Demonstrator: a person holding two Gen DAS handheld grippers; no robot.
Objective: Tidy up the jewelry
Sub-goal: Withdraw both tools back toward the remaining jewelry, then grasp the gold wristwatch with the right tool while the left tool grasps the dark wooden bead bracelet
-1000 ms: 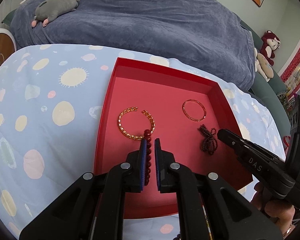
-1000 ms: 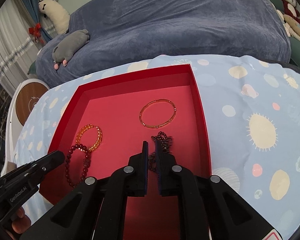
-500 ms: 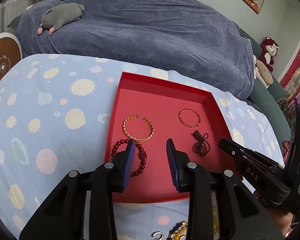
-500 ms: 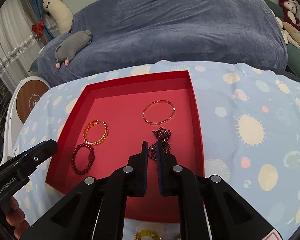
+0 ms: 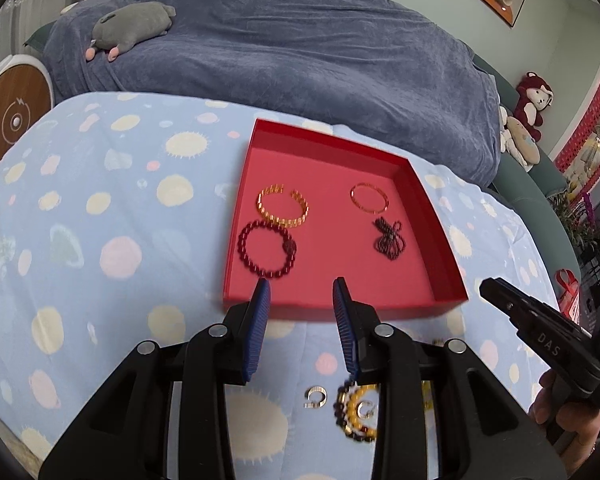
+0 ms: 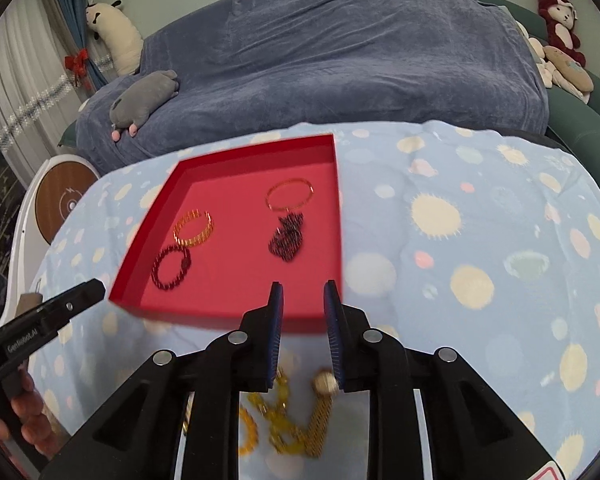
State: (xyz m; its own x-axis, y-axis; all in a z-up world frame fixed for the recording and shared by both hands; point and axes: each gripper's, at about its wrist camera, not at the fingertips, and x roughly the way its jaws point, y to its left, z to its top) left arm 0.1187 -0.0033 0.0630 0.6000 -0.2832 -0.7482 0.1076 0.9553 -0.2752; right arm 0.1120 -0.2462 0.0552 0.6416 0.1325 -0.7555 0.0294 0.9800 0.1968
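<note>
A red tray (image 5: 340,308) lies on the spotted blue cloth. It holds a gold link bracelet (image 5: 302,212), a dark red bead bracelet (image 5: 288,246), a thin orange bangle (image 5: 364,209) and a bunched dark bead string (image 5: 388,240). My left gripper (image 5: 301,280) hovers open over the tray's near wall, with nothing between its fingers. My right gripper (image 6: 303,283) hangs over the same wall further right. Its jaws are opening with nothing between them. Loose on the cloth below are a silver ear cuff (image 5: 315,397), a yellow-and-dark bead bracelet (image 5: 356,412) and a gold chain (image 6: 320,416).
A blue-covered sofa (image 5: 300,52) with a grey plush (image 5: 132,24) runs behind the table. A round wooden side table (image 5: 12,120) stands at the left. Plush toys (image 6: 560,28) sit at the right. Hands (image 6: 24,432) grip both tools.
Both grippers have drawn back from inside the tray to its near wall and risen. The left one let go of the dark red bracelet, the right one left the dark bead string. Both opened.
</note>
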